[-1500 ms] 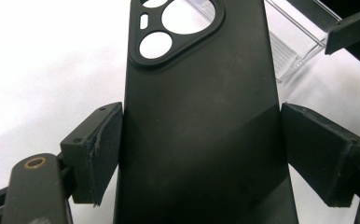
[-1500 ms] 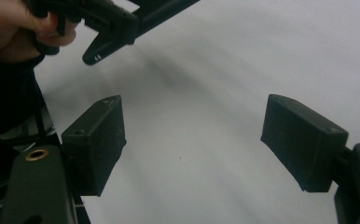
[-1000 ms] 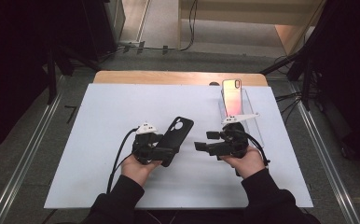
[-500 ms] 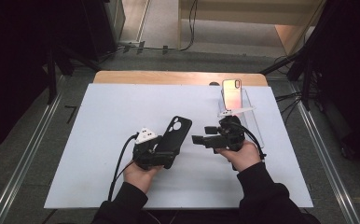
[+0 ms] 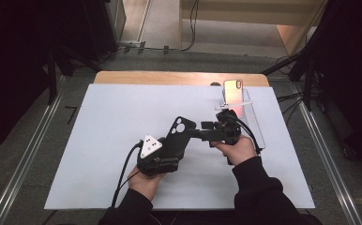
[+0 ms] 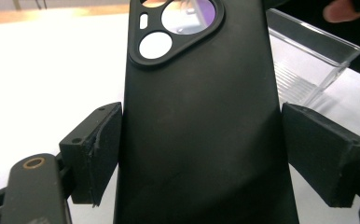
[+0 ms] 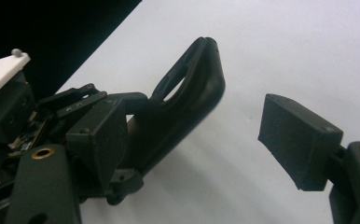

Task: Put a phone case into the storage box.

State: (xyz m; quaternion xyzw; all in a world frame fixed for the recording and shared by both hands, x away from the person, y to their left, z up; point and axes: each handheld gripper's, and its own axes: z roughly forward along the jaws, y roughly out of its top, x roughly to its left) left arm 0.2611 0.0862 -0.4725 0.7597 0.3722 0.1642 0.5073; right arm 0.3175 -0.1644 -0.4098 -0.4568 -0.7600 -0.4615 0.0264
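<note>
My left gripper [image 5: 173, 149] is shut on a black phone case [image 5: 179, 134], held tilted above the white table with its camera cutout pointing away from me. In the left gripper view the case [image 6: 201, 135] stands between both pads [image 6: 93, 151], which press its side edges. My right gripper [image 5: 202, 131] is open and points left at the case's upper end. In the right gripper view the case [image 7: 187, 107] lies between its spread jaws, close to the left pad [image 7: 101, 137] and apart from the right one. My right gripper [image 7: 197, 140] holds nothing.
A phone [image 5: 233, 91] with a reflective orange-pink back stands upright in a clear plastic stand [image 5: 252, 117] at the back right, just behind the right hand. The stand [image 6: 308, 65] also appears beyond the case. The white mat [image 5: 99, 140] spreads to the left.
My right gripper has moved left, up to the top of the case. The left hand has shifted slightly right and nearer, still gripping the case.
</note>
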